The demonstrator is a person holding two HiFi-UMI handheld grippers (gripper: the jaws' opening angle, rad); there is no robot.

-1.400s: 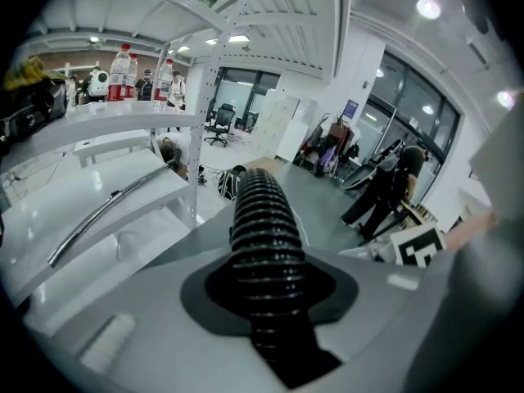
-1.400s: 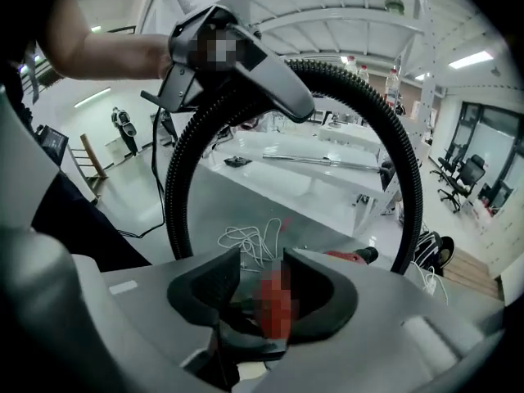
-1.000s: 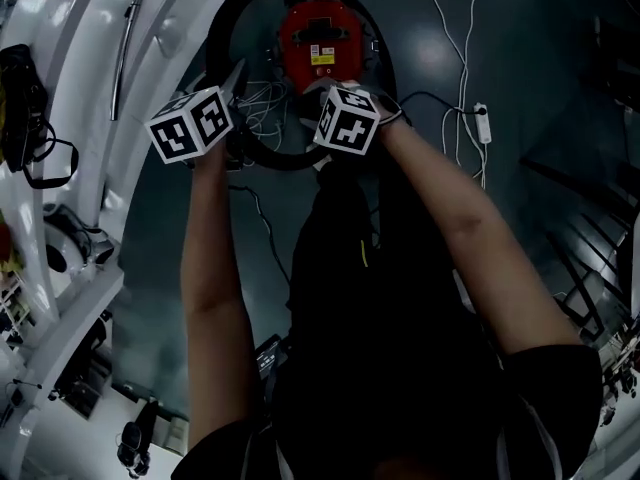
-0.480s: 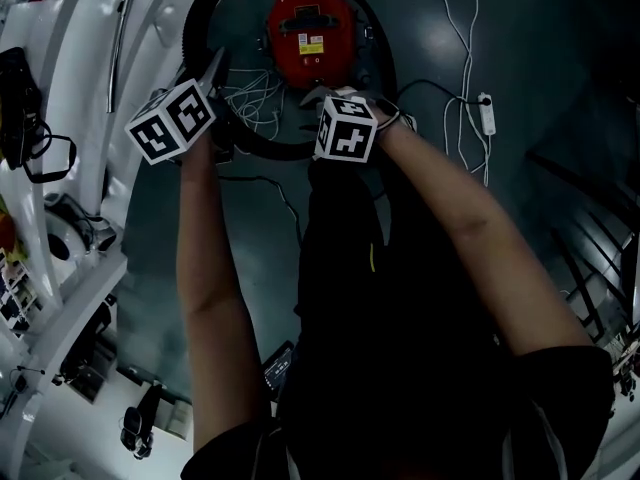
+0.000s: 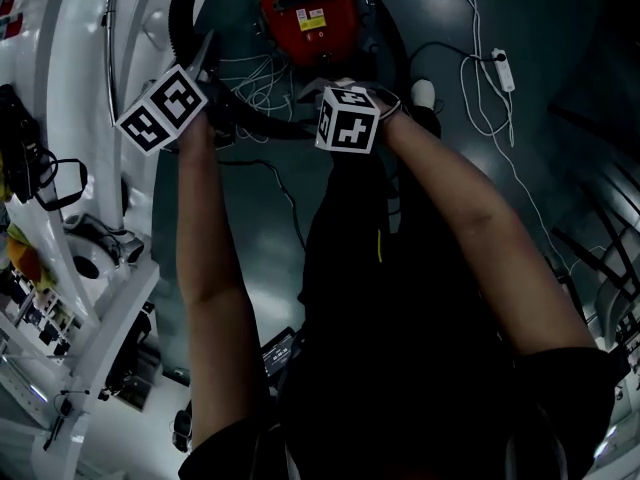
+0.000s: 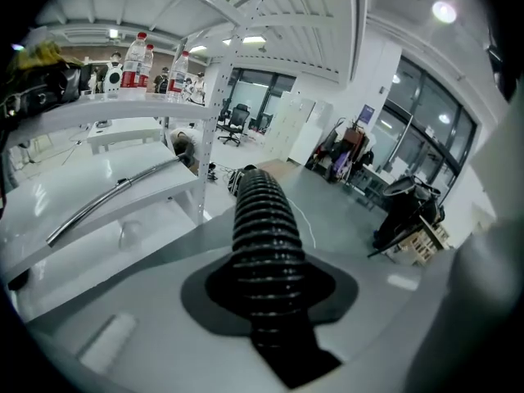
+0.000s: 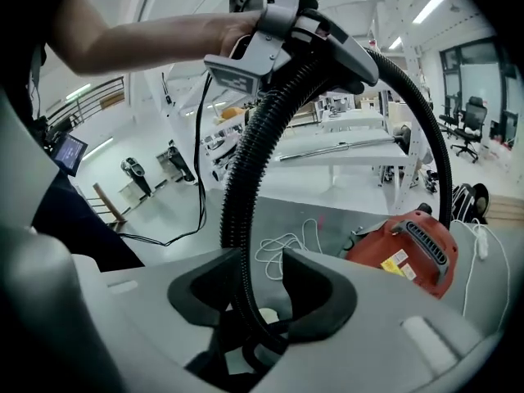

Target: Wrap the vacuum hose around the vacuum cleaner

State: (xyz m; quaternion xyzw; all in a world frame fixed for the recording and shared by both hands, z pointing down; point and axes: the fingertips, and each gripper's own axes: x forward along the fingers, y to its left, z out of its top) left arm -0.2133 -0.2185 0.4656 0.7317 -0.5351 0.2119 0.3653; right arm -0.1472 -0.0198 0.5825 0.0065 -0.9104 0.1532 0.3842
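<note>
- Arcing past both sides of the red, round-bodied plastic vacuum cleaner (image 5: 305,13) on the dark floor, the black ribbed plastic hose (image 7: 246,158) is lifted in front of it by both tools, not laid down.
- The left gripper (image 6: 270,289) is closed on the hose. Its dark pads are pressed round the ribs on both sides, and no gap is left.
- The right gripper (image 7: 260,289) is only partly closed. The hose is threaded between its jaws and lies against one pad, while floor is seen through the gap to the other. The hose is therefore judged to be guided there, not clamped.
- Compared with a second ago, the left gripper has been carried outward toward the white shelving (image 5: 75,78). The two grippers are set wider apart, and the vacuum cleaner is seen farther from both in the head view. Neither jaw opening has been altered.
- From this it is judged that slack is being drawn out of the loop. The wrap is not finished, since the stretch between the grippers has yet to be laid against the cleaner's body.
</note>
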